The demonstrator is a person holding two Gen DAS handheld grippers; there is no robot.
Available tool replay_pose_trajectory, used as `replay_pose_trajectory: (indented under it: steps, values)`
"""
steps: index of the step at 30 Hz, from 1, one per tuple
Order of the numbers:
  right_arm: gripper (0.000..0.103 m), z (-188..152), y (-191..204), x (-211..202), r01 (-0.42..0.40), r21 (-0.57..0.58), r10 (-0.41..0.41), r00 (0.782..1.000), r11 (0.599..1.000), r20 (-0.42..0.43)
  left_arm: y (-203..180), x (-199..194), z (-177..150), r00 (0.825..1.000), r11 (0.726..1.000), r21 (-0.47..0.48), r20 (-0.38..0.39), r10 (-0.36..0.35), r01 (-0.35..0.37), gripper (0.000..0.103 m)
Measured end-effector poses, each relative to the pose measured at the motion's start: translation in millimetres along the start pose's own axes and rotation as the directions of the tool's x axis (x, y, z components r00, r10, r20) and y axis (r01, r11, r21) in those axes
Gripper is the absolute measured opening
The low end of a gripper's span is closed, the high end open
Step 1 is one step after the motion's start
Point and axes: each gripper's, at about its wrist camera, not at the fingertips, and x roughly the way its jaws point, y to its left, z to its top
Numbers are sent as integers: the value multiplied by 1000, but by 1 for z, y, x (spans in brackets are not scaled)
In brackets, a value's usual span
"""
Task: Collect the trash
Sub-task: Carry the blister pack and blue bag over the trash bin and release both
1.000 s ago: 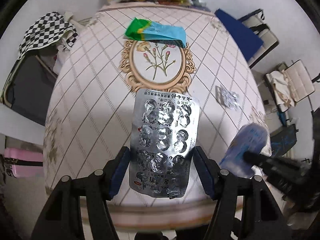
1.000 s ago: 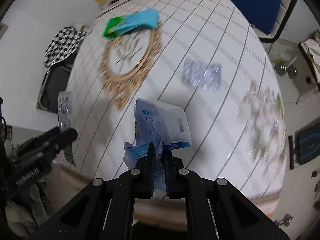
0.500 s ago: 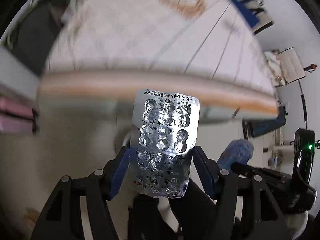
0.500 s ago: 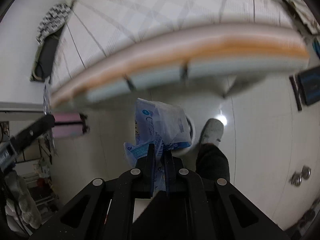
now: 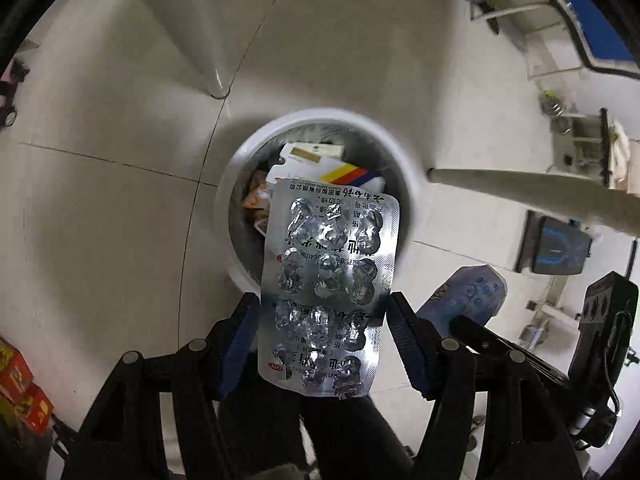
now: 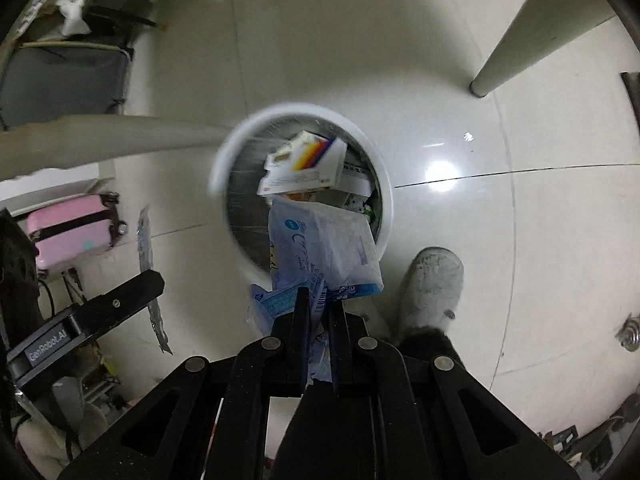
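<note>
- Silver foil blister pack (image 5: 328,292), emptied, pockets crushed: held upright between the 2 blue pads of the left gripper (image 5: 322,322), which clamp its long side edges near its lower half. Its top end sticks out past the fingertips and covers part of the bin mouth in the left view.
- Left gripper: jaws spread wide, closed on the pack's width. In the right view it appears at the left edge (image 6: 132,284), the pack seen edge-on as a thin strip (image 6: 146,264).
- Blue-and-white wrapper (image 6: 320,252), crumpled plastic, printed: pinched by its lower edge between the fingers of the right gripper (image 6: 318,300). The bulk stands above the fingertips, overlapping the near rim of the bin.
- Right gripper: jaws almost together, gripping the wrapper. In the left view it sits low right (image 5: 460,320), the wrapper showing as a blue shape (image 5: 464,296).
- White round bin (image 5: 236,172), on the tiled floor, below both grippers. Rim blurred in the right view (image 6: 380,168).
- Bin contents: white carton with red, yellow and blue stripes (image 5: 340,170), plus orange packets (image 5: 256,196) at the left wall.
- Table legs (image 5: 208,40), pale, 2 in view, near the bin.
- Grey shoe (image 6: 432,284), just right of the bin.
- Pink suitcase (image 6: 72,232), far left, well apart.
</note>
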Motion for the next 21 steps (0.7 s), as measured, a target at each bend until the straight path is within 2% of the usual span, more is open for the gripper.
replay_pose_trajectory:
  steps: [1,2,3,5,7,9,10,12,14,15,21]
  values:
    - [8,6,-3,14,-3,-4,2,1000,1000,-14,0,7,4,1000,1000,8,0,10,-10,64]
    - [8,11,-7,35,-14,-7,13,999,1000,-32,0,13,7,1000,1000,15,3,15,-15,70]
    - [9,18,-5,43,-13,-13,13,999,1000,-37,0,17,9,1000,999,24,8,26,-26,82]
    - [11,28,1,65,-42,-47,39,997,998,-63,2,21,14,999,999,33,15,42,-42,100]
    - [22,33,4,77,-48,-59,45,997,997,-65,5,18,12,997,997,34,32,64,-65,100]
    - [45,34,8,83,-33,-87,27,997,996,-67,16,12,2,995,996,30,62,84,-86,100]
    - [50,34,9,82,-26,-90,20,998,996,-63,19,7,-3,990,993,26,89,109,-112,100]
    - [77,33,12,73,-11,-106,5,999,994,-52,20,-3,-8,981,988,26,126,147,-151,100]
    - [95,28,15,59,28,-131,-32,999,991,-29,18,-18,-16,968,980,31,163,190,-197,100]
    - [99,26,17,52,50,-146,-53,998,988,-14,18,-23,-18,966,979,33,170,195,-203,100]
    - [101,5,35,-2,185,-229,-174,982,956,70,2,-66,-44,952,966,48,190,241,-254,100]
